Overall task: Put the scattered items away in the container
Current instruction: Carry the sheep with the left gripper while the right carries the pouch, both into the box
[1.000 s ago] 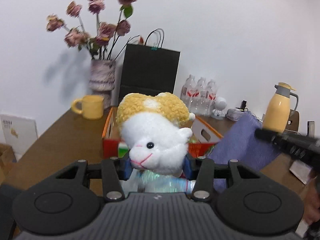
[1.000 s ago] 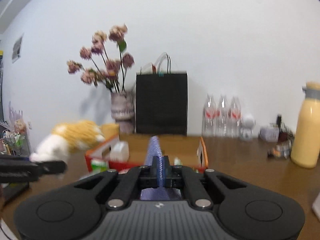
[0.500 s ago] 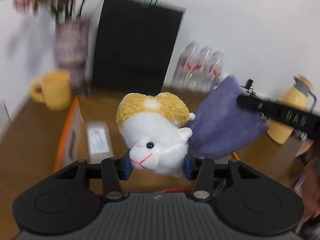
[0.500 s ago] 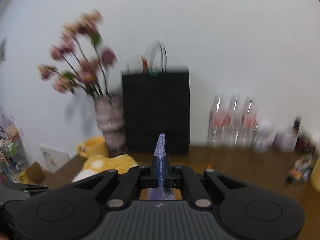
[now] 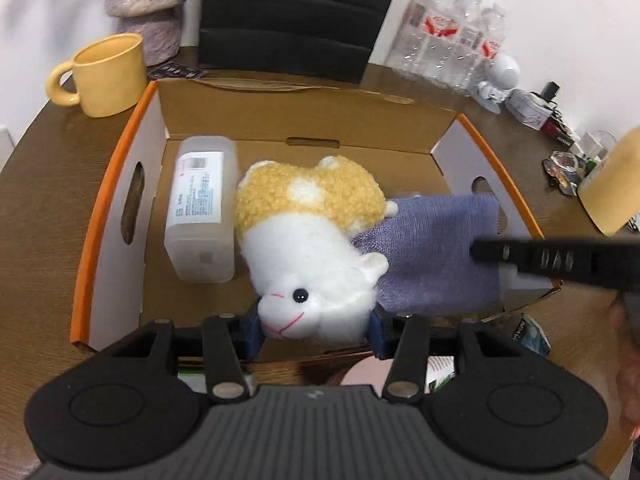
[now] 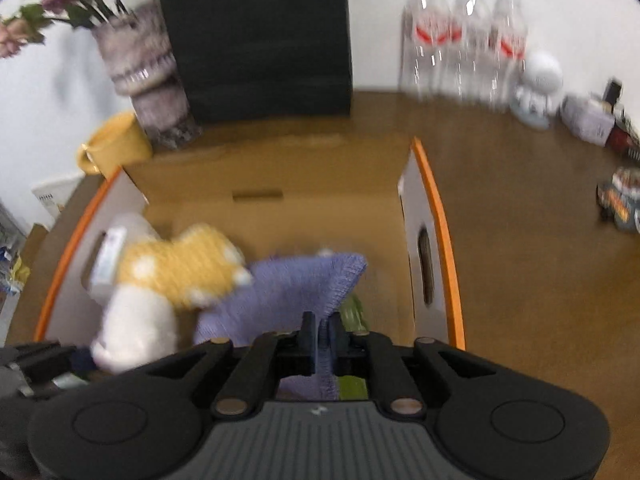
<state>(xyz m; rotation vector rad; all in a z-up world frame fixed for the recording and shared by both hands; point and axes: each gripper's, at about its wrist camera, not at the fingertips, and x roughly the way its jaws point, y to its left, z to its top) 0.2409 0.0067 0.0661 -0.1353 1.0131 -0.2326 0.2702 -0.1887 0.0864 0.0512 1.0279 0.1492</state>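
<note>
The plush toy [image 5: 316, 240], white-faced with a curly yellow back, is hanging over the open cardboard box [image 5: 120, 184], its head pinched between the blue pads of the left gripper [image 5: 316, 330] near the box's front wall. The jaws of that gripper have just been opening a little, yet the pads are still pressing the toy's cheeks. Just right of the toy, and touching it, the purple cloth [image 5: 436, 252] is spreading over the box's right half. The right gripper [image 6: 320, 340] is holding the cloth by one edge; its jaws have just been opening slightly, and in the blurred right wrist view the fold appears to be still caught between the narrowly parted pads. Inside the box, left of the toy, a clear plastic container [image 5: 200, 208] with a white label is lying flat on the floor of the box. Behind the box's left corner a yellow mug [image 5: 104, 74] is standing on the counter [image 5: 44, 208], with a black paper bag [image 5: 292, 16] behind the box's back wall and a pack of water bottles [image 5: 452, 36] behind its right corner.
</note>
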